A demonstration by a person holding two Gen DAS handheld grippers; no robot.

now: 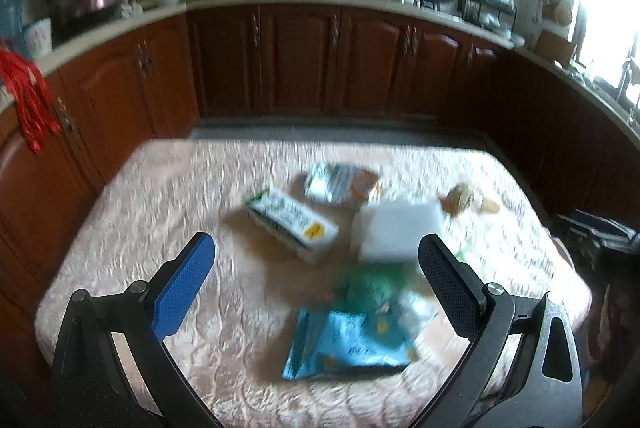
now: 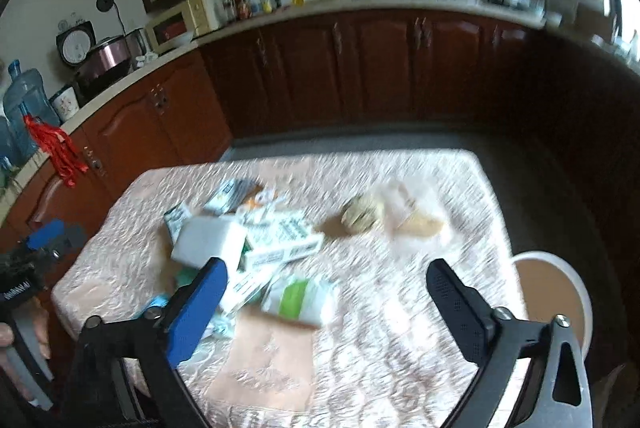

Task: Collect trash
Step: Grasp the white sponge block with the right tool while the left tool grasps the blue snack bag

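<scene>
Trash lies scattered on a table with a pink quilted cloth (image 1: 160,212). In the left wrist view I see a white-and-green carton (image 1: 292,224), a white box (image 1: 400,228), a silvery packet (image 1: 340,182), a blue bag (image 1: 348,340) with a green wrapper (image 1: 372,288) above it, and a crumpled brown ball (image 1: 460,202). My left gripper (image 1: 316,250) hangs open above the blue bag, holding nothing. In the right wrist view the white box (image 2: 208,240), flat cartons (image 2: 280,240), a green-and-white packet (image 2: 300,298) and the brown ball (image 2: 362,214) show. My right gripper (image 2: 328,276) is open over the packet.
Dark wooden cabinets (image 1: 300,60) and a cluttered counter run behind the table. A round white stool (image 2: 556,292) stands off the table's right edge. A red tassel (image 2: 56,148) hangs at the left. A hand (image 2: 16,340) holds the other gripper's handle at the lower left.
</scene>
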